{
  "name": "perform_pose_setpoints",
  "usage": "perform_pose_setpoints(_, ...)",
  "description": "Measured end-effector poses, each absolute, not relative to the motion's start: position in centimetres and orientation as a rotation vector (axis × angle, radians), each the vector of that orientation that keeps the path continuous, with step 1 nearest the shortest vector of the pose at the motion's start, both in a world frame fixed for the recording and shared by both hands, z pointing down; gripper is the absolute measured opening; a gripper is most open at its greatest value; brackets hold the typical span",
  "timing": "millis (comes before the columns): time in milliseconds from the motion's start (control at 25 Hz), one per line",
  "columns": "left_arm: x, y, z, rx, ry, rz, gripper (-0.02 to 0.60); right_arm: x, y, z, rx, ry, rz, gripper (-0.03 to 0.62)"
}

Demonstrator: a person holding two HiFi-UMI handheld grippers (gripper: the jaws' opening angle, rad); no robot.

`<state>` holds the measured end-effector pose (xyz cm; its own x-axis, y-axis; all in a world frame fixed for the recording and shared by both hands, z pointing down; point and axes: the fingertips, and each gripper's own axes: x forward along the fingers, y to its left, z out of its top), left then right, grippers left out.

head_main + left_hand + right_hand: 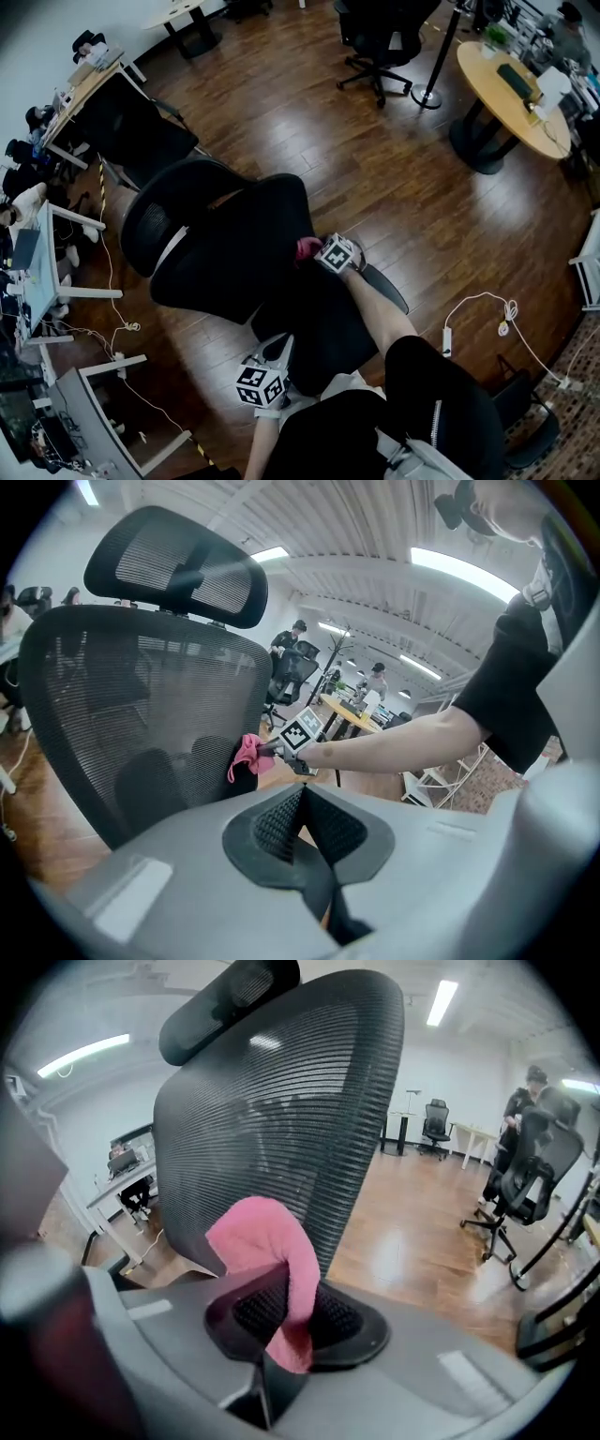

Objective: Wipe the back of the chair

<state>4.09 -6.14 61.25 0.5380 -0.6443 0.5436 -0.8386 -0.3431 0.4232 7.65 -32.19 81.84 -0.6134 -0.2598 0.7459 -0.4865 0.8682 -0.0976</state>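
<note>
Pink cloth clamped in right tool, against mesh chair back

Cloth in right gripper jaws, against chair back.

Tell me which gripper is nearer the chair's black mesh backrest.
Right. The right gripper holds a pink cloth at the edge of the black mesh backrest; the left gripper hangs near the person's body, clear of it.
</note>
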Motion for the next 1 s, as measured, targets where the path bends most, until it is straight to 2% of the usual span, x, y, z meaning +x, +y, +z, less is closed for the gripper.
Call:
perform_pose_setpoints(600, 4.9, -4.2, 61.2, 2.096, -1.186, 0.355, -0.009, 19.5, -36.2, 83.7, 0.977, -2.027, 0.583, 0.044)
perform_pose_setpoints(760, 4.3, -3.6, 61.5, 2.082, -1.192, 0.348, -0.009, 17.1, -33.9, 86.1, 0.866, -2.017, 0.651, 0.044)
perform_pose_setpoints(1000, 3.6, -2.2, 62.1, 2.057, -1.209, 0.35, -0.009, 9.4, -28.9, 88.1, 0.653, -2.101, 0.666, 0.044)
